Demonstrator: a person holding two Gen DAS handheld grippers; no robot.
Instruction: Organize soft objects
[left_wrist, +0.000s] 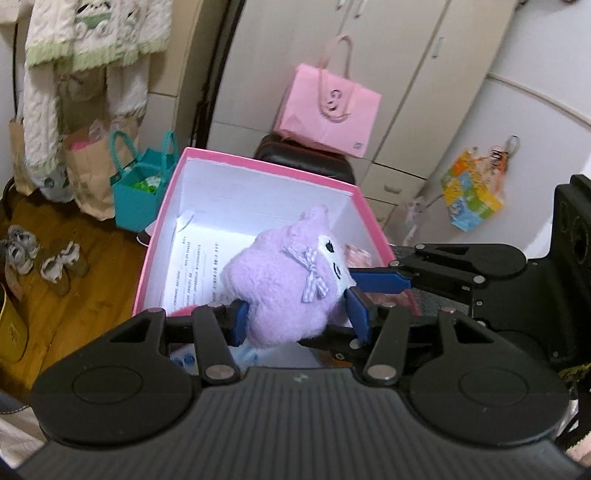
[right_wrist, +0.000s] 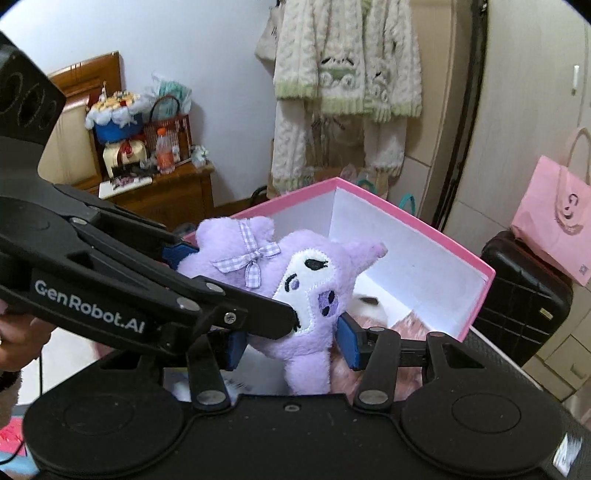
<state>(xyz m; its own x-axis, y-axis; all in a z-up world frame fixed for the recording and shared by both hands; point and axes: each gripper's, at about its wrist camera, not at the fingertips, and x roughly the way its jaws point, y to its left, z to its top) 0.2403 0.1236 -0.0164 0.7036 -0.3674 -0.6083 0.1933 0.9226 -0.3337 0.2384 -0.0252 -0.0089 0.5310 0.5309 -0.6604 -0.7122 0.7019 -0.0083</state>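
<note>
Bedroom, wardrobe behind: pink box (left_wrist: 258, 166), open. My left gripper (left_wrist: 295, 314) and right gripper (right_wrist: 291, 345) both pinch purple plush toy (left_wrist: 280, 291) above it.

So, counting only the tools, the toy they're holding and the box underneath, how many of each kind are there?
Black two-finger grippers: 2 (left gripper, right gripper)
Fluffy purple plush toy with a checked bow: 1
Open pink cardboard box: 1
Total: 4
</note>
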